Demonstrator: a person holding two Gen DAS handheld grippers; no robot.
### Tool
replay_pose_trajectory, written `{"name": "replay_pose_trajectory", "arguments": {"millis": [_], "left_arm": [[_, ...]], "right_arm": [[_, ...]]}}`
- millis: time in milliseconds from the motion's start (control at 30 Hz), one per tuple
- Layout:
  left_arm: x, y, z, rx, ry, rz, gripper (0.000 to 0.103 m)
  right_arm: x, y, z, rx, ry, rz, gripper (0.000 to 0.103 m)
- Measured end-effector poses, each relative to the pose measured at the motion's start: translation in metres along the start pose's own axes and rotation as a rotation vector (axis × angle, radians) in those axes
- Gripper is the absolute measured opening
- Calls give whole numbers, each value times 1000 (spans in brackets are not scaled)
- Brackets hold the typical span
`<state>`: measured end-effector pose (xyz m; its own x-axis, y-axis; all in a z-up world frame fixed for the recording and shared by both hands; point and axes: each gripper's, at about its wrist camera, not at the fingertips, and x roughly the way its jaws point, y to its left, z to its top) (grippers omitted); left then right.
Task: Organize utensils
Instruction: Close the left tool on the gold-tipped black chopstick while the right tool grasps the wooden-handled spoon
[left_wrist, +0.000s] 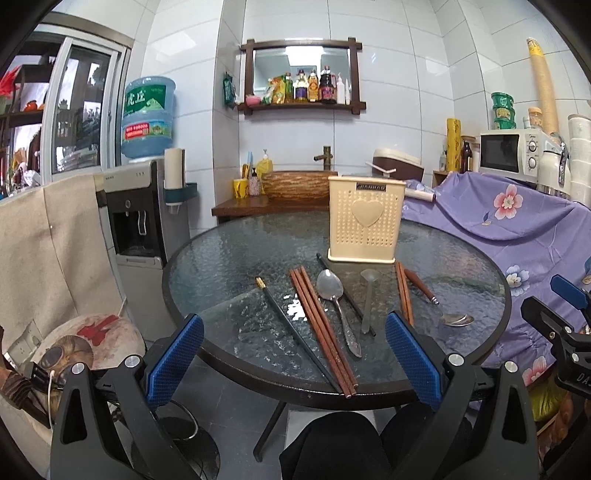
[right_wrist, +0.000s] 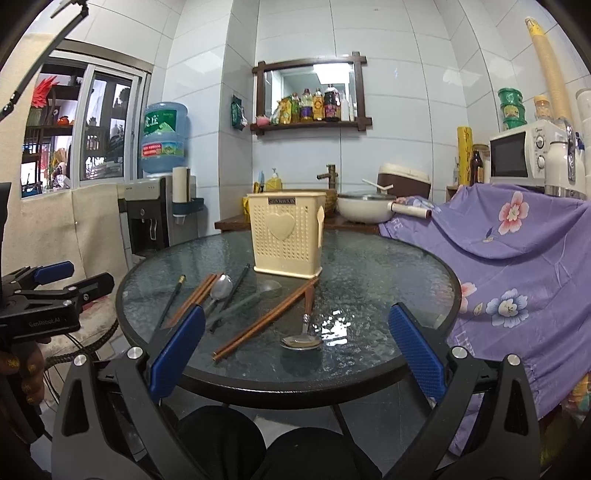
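Note:
A cream utensil holder (left_wrist: 364, 219) with a heart stands upright at the back of the round glass table (left_wrist: 221, 258); it also shows in the right wrist view (right_wrist: 286, 234). In front of it lie a brown chopstick pair (left_wrist: 321, 325), black chopsticks (left_wrist: 295, 332), a metal spoon (left_wrist: 332, 295), a translucent spoon (left_wrist: 369, 295), another brown chopstick pair (left_wrist: 403, 291) and a wooden-handled spoon (left_wrist: 436, 301). My left gripper (left_wrist: 295, 362) is open and empty over the table's near edge. My right gripper (right_wrist: 295, 354) is open and empty, with the wooden-handled spoon (right_wrist: 304, 332) just ahead.
A purple floral cloth (left_wrist: 517, 229) covers a counter right of the table. A water dispenser (left_wrist: 144, 206) stands at the left. A wooden basin (left_wrist: 295, 184), a pan (right_wrist: 364, 208) and a microwave (right_wrist: 521, 155) sit behind. My knees (right_wrist: 277, 450) are below the table edge.

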<state>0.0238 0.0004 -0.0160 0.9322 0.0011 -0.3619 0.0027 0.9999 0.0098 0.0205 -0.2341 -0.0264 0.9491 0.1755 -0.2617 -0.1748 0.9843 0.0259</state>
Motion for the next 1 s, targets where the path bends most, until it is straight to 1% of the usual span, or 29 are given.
{"name": "replay_pose_trajectory", "arguments": {"millis": [100, 267, 300, 400, 500, 567, 633, 700, 767, 833, 933, 1000], "left_arm": [[19, 7, -3, -16, 65, 10, 97], [46, 24, -4, -53, 159, 25, 97], [50, 28, -3, -59, 173, 29, 97], [64, 36, 4, -59, 203, 34, 97], [80, 40, 15, -37, 231, 38, 91], [89, 40, 21, -25, 237, 47, 89], [101, 40, 27, -15, 257, 44, 85], [115, 41, 32, -20, 287, 24, 81], [127, 42, 35, -14, 319, 18, 76], [142, 44, 38, -14, 359, 5, 66], [156, 47, 40, -51, 398, -18, 59], [163, 47, 41, -65, 413, -24, 57]], "right_arm": [[17, -6, -2, 14, 51, -44, 98], [49, -16, 3, 39, 151, -60, 98], [58, -17, 4, 35, 183, -67, 98], [81, -18, 12, 20, 241, -68, 98], [102, -17, 23, -11, 285, -72, 97], [113, -16, 28, -25, 308, -64, 95], [127, -15, 33, -33, 345, -42, 89], [141, -13, 34, -47, 390, -20, 85], [154, -11, 33, -69, 430, -8, 80], [166, -12, 32, -78, 467, -8, 72], [182, -18, 32, -42, 510, 2, 64], [192, -20, 32, -22, 535, 9, 63]]}}
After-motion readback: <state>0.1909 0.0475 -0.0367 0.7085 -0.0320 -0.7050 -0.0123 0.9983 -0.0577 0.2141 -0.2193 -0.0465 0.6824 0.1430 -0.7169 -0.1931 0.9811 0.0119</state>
